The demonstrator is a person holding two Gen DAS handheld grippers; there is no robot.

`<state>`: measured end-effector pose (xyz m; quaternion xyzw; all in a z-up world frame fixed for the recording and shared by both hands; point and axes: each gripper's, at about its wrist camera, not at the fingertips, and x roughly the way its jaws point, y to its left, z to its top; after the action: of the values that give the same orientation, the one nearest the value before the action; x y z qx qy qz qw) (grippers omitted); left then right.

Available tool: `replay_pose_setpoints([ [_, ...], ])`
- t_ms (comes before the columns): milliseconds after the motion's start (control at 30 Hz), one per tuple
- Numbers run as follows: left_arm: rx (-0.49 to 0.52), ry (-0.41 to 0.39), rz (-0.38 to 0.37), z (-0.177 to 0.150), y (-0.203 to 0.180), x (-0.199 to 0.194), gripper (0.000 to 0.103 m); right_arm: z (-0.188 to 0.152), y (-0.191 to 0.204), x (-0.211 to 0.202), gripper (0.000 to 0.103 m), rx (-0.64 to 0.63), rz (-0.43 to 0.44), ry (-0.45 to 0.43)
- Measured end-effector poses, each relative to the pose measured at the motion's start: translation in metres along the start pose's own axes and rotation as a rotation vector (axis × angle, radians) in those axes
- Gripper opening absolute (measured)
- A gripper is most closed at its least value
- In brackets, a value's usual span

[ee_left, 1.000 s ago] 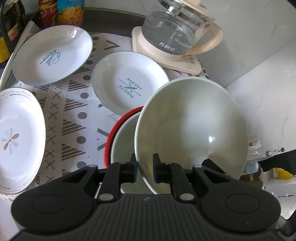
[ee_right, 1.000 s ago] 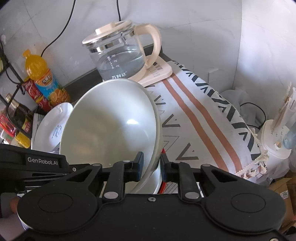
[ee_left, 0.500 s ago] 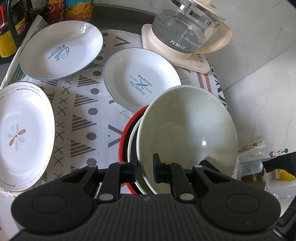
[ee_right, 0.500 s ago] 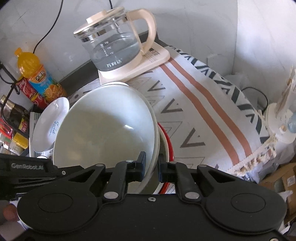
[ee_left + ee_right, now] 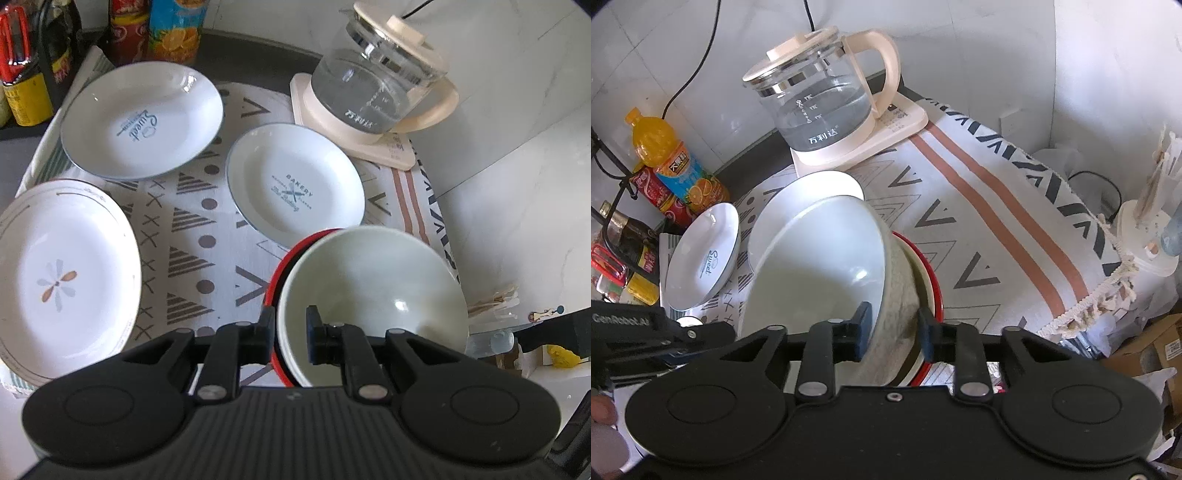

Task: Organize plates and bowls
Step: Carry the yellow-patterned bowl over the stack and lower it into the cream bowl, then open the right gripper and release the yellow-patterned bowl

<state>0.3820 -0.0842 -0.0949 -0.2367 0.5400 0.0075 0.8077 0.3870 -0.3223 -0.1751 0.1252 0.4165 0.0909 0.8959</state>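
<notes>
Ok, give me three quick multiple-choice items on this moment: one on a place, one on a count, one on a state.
1. Where does the white bowl sit?
A on the kettle base; B inside the red-rimmed bowl; C on a plate.
2. How many plates lie on the cloth in the left wrist view?
A two; B three; C five.
3. How is the right tool?
A open, astride the bowl's wall; B shut on a plate; C out of view.

B: a red rim rings it below.
B: the Sweet plate, Bakery plate and flower plate lie apart.
A: its fingers stand wide.
</notes>
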Motion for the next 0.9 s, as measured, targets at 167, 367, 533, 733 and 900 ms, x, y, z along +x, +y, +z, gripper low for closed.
replay_pose_setpoints([
  [167,-0.005,-0.016,0.001,-0.002,0.013,-0.013,0.028,-0.007,0.003,-0.009,0.036,0.004,-0.028,-0.021],
  [367,-0.021,-0.042,0.003,-0.01,0.037,-0.032,0.043,-0.018,0.013,-0.021,0.036,0.009,-0.048,-0.057],
  [533,-0.03,-0.07,0.014,-0.019,0.062,-0.049,0.054,-0.029,0.029,-0.028,0.037,0.011,-0.05,-0.073],
  [733,-0.002,-0.101,0.077,-0.034,0.089,-0.07,0.076,-0.044,0.062,-0.038,0.063,-0.03,-0.009,-0.092],
  [900,-0.007,-0.096,0.102,-0.042,0.114,-0.082,0.083,-0.057,0.09,-0.042,0.079,-0.053,0.052,-0.076],
])
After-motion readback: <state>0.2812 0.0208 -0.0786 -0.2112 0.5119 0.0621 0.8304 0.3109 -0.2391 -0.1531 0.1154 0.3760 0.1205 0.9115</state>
